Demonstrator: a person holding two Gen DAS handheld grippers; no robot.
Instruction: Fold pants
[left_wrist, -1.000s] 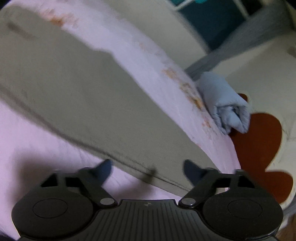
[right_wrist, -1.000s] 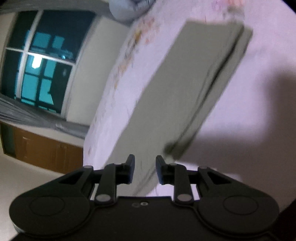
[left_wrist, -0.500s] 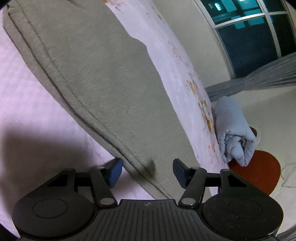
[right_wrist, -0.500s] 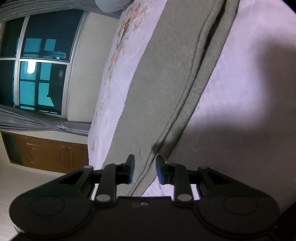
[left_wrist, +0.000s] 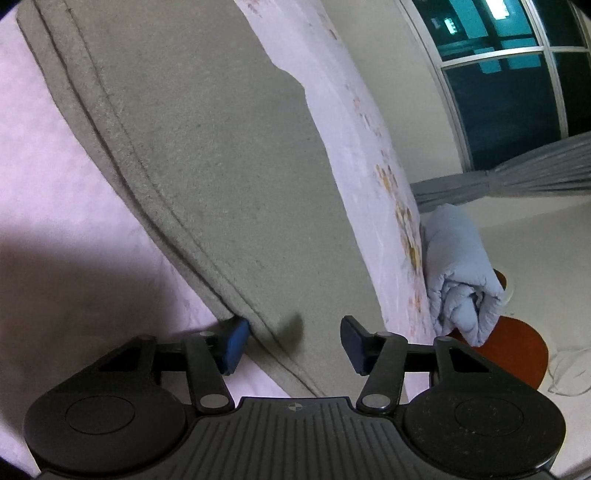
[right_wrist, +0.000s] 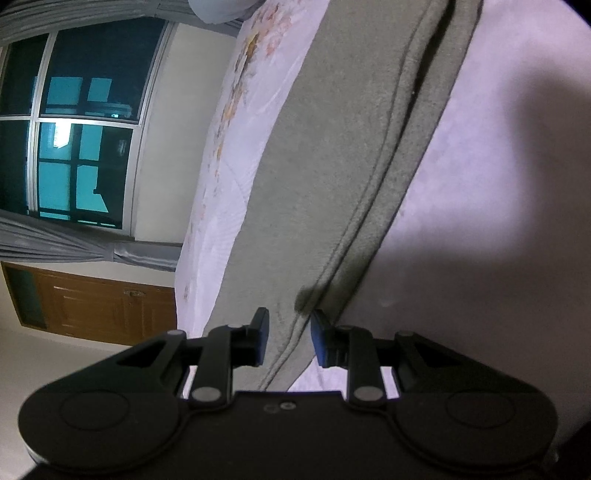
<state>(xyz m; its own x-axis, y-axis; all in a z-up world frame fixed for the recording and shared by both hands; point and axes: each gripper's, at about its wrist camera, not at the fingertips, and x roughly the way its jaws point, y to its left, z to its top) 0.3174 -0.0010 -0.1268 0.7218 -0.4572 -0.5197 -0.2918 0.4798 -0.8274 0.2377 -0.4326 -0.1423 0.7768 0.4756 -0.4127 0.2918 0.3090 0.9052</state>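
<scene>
Left wrist view: the grey-green pants (left_wrist: 221, 155) lay flat in a long strip on the pink bedspread (left_wrist: 55, 155), legs stacked so that doubled seams ran along the near edge. The left gripper (left_wrist: 291, 341) straddled that edge, its jaws closing with the fabric between them; one blue pad (left_wrist: 236, 343) touched the hem while the other stood clear above the cloth, so no pinch was made. Beyond the pants, off the far side of the bedspread, a rolled blue quilt (left_wrist: 461, 273) rested beside a dark window (left_wrist: 517, 74).

In the right wrist view, the right gripper (right_wrist: 288, 341) held its jaws narrow around the same layered edge of the pants (right_wrist: 332, 147), the cloth passing between the pads; whether they pressed it could not be told. A wooden door (right_wrist: 92, 299) showed past the bedspread (right_wrist: 480, 184).

The fabric looked soft, fleecy and fairly thick, light but limp, likely to sag and slide apart in layers. Taking all layers together at the seamed edge appeared the surest hold.
</scene>
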